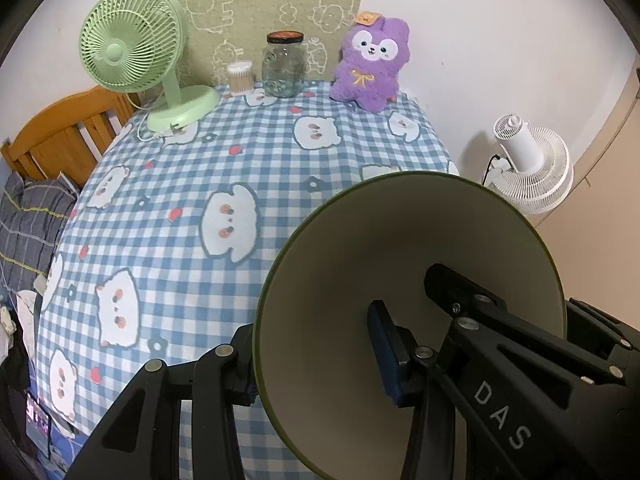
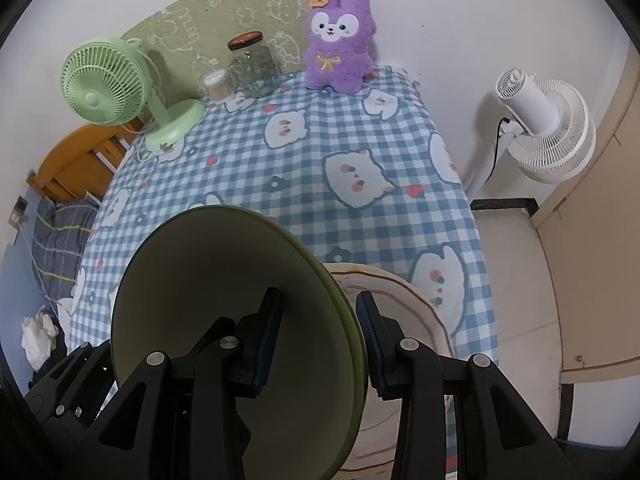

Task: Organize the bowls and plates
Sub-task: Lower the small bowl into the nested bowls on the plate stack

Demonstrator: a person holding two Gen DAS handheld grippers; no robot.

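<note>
A wide bowl, cream inside with an olive green rim, hangs tilted above the checked tablecloth. My left gripper is shut on its left rim, one finger outside and one pad inside. In the right wrist view the same bowl fills the lower left, and my right gripper is shut on its right rim, with a pad on each side of the wall. Under the bowl's right side lies a cream plate with a thin reddish line round its wavy edge, partly hidden by the bowl and fingers.
At the table's far edge stand a green desk fan, a small cotton swab tub, a glass jar and a purple plush toy. A white floor fan stands right of the table, and a wooden bed frame lies to the left.
</note>
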